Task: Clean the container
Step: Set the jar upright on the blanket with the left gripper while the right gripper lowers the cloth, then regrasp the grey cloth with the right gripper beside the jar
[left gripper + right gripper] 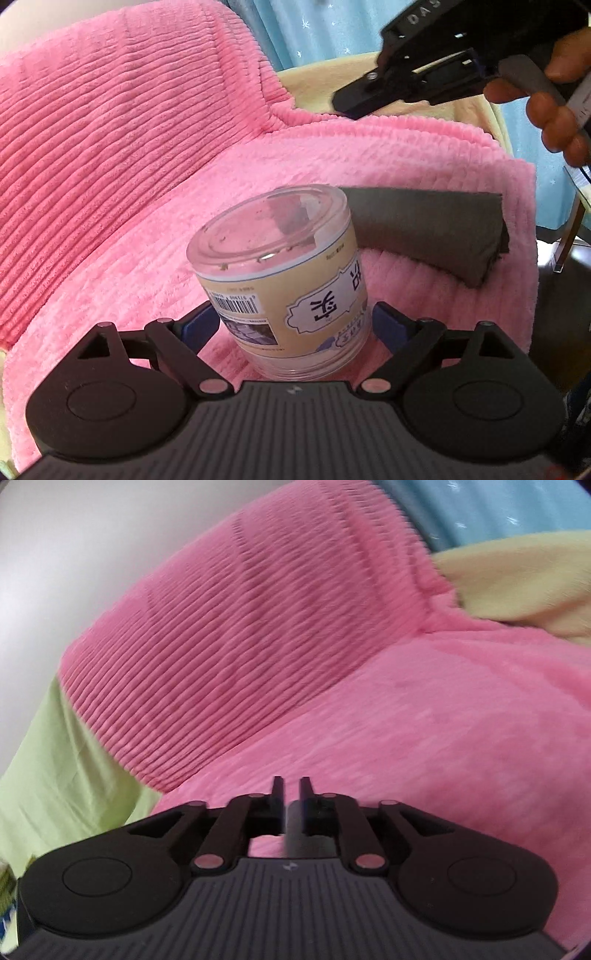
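Jar (284, 280): one, clear plastic, upside down on the pink blanket (129, 155), label inverted too, base facing up and looking a bit specked with grime.
Left tool (295, 325): clamped on the jar low down, blue pads (197, 325) pressed against both sides, holding it steady.
Right tool (291, 797): fingers almost together with just a thin slit between, nothing gripped as far as visible; hovering well above and behind the jar, a hand (554, 107) wrapped round its handle.
Cloth (428, 229): one, dark grey, folded, lying just behind the jar on the blanket, untouched by either tool.
Progress: early going by the looks of it. Jar secured, that part done. Wiping not started, cloth not yet picked up.
Left to do: probably grab the cloth with the right tool, then rub the jar's base and sides. Lid nowhere visible, so can't tell whether the inside needs doing.
Count: 1 jar, 1 cloth, 2 tools, 1 pink blanket, plus a pale yellow cover (517, 583) peeking out behind it.
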Motion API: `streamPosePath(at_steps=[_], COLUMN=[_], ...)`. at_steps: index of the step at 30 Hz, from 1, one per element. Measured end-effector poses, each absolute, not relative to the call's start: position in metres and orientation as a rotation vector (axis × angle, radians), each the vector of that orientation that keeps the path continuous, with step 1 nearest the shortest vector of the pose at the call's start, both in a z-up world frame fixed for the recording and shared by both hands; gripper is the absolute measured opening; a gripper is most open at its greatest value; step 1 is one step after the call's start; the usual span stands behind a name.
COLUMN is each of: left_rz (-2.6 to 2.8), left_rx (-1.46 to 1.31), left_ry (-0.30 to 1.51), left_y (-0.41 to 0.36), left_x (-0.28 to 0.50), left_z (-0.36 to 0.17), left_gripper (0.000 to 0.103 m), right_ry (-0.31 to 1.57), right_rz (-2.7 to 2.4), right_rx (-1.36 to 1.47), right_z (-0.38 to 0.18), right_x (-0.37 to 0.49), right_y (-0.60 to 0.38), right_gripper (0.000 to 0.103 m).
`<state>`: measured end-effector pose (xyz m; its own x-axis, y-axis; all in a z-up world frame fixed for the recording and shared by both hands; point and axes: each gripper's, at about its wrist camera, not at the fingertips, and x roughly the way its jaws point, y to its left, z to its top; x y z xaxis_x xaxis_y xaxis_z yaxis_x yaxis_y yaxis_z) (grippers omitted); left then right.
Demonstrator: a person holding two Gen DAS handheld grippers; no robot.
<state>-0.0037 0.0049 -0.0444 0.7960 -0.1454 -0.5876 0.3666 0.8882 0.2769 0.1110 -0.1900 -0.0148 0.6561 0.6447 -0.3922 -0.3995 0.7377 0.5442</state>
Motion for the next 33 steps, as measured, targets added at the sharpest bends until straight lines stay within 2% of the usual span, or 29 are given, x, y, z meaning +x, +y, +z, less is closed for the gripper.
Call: streamPosePath(at_steps=[4,8,22,33], left_rz=[-0.281,-0.276,-0.276,-0.278], left_rx=[0.414,0.437,0.513,0.51], left_ry=[0.577,0.579,0.588,0.585], left_y=[0.006,0.006,0.017,0.022], left_x=[-0.006,-0.004,-0.023,-0.024], left_z=[-0.043,-0.045,-0.045,-0.043], left_gripper=[0.094,0.094,0.095,0.096], right_ry=[0.673,0.704,0.642,0.624], right_rz=[0.651,0.677,0.612,0.526], right_rx=[0.31,0.013,-0.631,-0.835], right_z=[-0.018,-0.015,-0.034,-0.061], right_x=[0.103,0.072,-0.002,-0.023], right_y=[-0.179,-0.148,-0.079,-0.047], right_gripper=[0.024,0.024,0.024,0.028])
